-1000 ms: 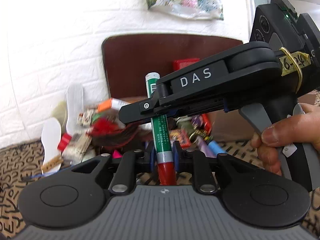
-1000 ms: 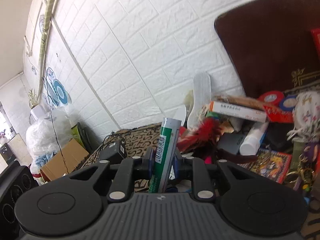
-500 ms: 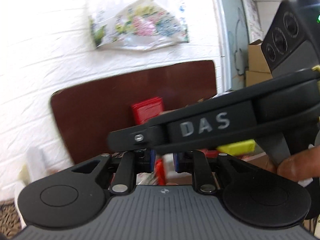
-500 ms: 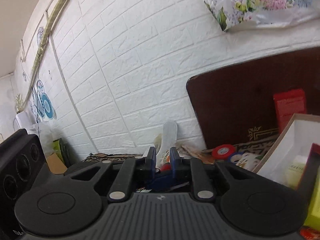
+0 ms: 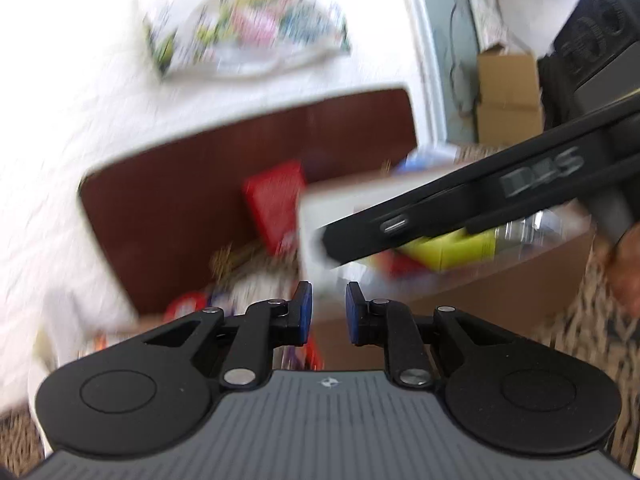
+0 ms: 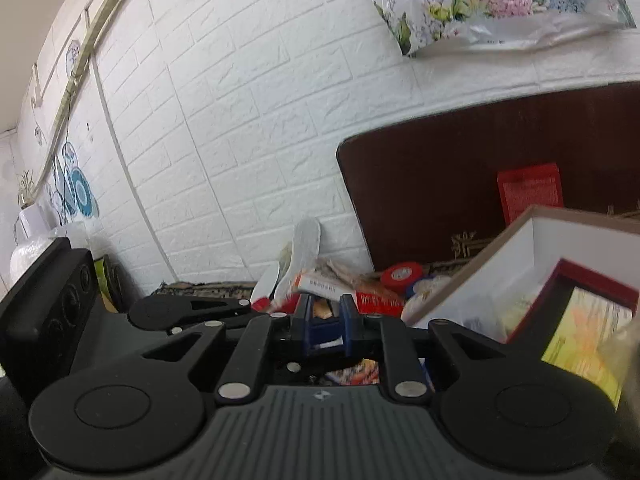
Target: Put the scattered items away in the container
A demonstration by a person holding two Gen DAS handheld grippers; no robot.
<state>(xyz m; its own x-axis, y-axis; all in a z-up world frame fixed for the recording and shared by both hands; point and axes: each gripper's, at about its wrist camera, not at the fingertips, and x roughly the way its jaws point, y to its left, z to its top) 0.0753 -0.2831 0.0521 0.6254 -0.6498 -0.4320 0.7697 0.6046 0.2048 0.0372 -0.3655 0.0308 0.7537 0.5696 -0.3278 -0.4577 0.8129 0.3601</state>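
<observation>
The container is a white-lined cardboard box [image 6: 520,248], at the right in the right wrist view, with a red-framed box and yellow packet inside. In the blurred left wrist view the box [image 5: 320,216] is ahead, holding a yellow item [image 5: 452,250]. My left gripper [image 5: 325,312] is slightly open with nothing between its blue pads. My right gripper [image 6: 323,318] is slightly open and empty; it also crosses the left wrist view [image 5: 332,240] over the box. The green marker is not in view. A pile of scattered items [image 6: 340,284] lies by the wall.
A dark brown board [image 6: 460,176] leans on the white brick wall, with a red box [image 6: 530,192] against it. White shoe insoles [image 6: 300,252] stand by the pile. A floral bag [image 6: 500,4] hangs above. A cardboard carton [image 5: 508,92] stands far right. The surface has a patterned cloth.
Both grippers held the green and red marker one second ago. Now both are slightly open and empty, the marker is gone from view, and both have swung right toward the box.
</observation>
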